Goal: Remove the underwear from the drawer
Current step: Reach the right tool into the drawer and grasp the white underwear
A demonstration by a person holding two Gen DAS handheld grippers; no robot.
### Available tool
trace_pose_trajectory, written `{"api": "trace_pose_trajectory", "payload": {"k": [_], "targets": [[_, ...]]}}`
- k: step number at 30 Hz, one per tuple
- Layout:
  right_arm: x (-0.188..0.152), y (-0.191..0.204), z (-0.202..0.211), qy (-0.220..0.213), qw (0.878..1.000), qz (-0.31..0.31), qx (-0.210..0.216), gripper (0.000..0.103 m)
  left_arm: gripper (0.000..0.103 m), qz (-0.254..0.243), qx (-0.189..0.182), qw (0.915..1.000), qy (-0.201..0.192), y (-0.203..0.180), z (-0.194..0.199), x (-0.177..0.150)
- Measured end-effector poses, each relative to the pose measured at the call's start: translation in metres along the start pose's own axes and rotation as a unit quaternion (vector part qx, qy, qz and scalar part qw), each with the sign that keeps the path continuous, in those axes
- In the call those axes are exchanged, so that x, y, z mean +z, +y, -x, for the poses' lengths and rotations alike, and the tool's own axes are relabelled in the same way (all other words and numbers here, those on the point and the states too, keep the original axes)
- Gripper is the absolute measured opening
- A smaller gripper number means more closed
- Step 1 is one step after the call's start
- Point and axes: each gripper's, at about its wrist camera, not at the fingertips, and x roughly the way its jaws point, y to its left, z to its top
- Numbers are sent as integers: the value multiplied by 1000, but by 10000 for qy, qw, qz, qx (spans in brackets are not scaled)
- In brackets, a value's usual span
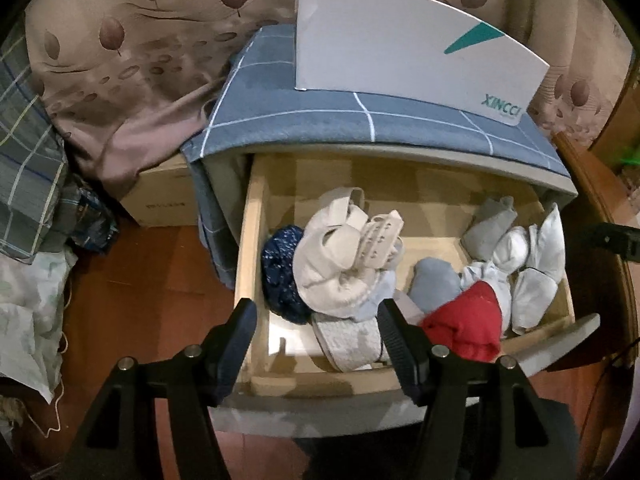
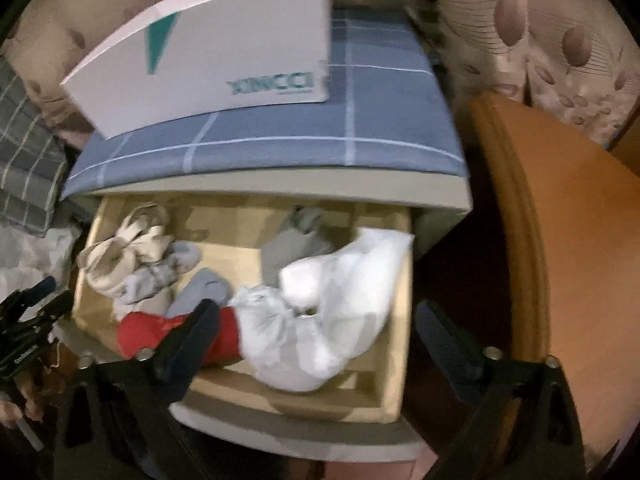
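The drawer [image 1: 249,240] [image 2: 280,398] stands pulled out, full of folded underwear. In the left wrist view a cream bra [image 1: 340,256] lies on a navy piece [image 1: 280,264], with grey pieces [image 1: 434,284], a red piece [image 1: 468,320] and white pieces [image 1: 532,248] to the right. My left gripper [image 1: 316,320] hovers open over the drawer's front left, holding nothing. My right gripper [image 2: 318,320] is open above the drawer's right side. A crumpled white garment [image 2: 340,300] lies below and between its fingers, untouched by the pads. The red piece [image 2: 140,328] sits by its left finger [image 2: 200,320].
A white box [image 1: 400,40] [image 2: 224,52] stands on the cabinet's blue checked cloth [image 1: 340,116] [image 2: 384,112]. Patterned curtains [image 1: 120,40] hang behind. An orange wooden surface [image 2: 560,240] lies to the right. A cardboard box [image 1: 164,196] and bedding [image 1: 28,168] are on the left.
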Motion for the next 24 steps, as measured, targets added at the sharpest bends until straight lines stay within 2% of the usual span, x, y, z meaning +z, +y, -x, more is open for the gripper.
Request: {"api": "trace_pose_trajectory", "payload": {"k": [3, 6, 10, 12, 17, 24], "targets": [[3, -15, -12, 258, 9994, -219, 101, 74, 64, 29, -36, 9999, 109, 3, -7, 0], [3, -23, -23, 427, 9985, -327, 63, 71, 64, 64, -34, 9998, 167, 5, -13, 1], [3, -26, -44, 594, 9977, -275, -202, 71, 64, 56, -45, 9997, 213, 8, -18, 1], [2, -28, -51, 656, 9973, -273, -174, 67, 64, 52, -42, 9997, 237, 9, -20, 2], [-1, -21, -70, 808, 9965, -217, -84, 64, 64, 48, -63, 9993, 356, 7, -29, 6], [-1, -5, -96, 837, 9960, 173, -276, 60, 64, -39, -41, 9990, 435, 0, -37, 9]]}}
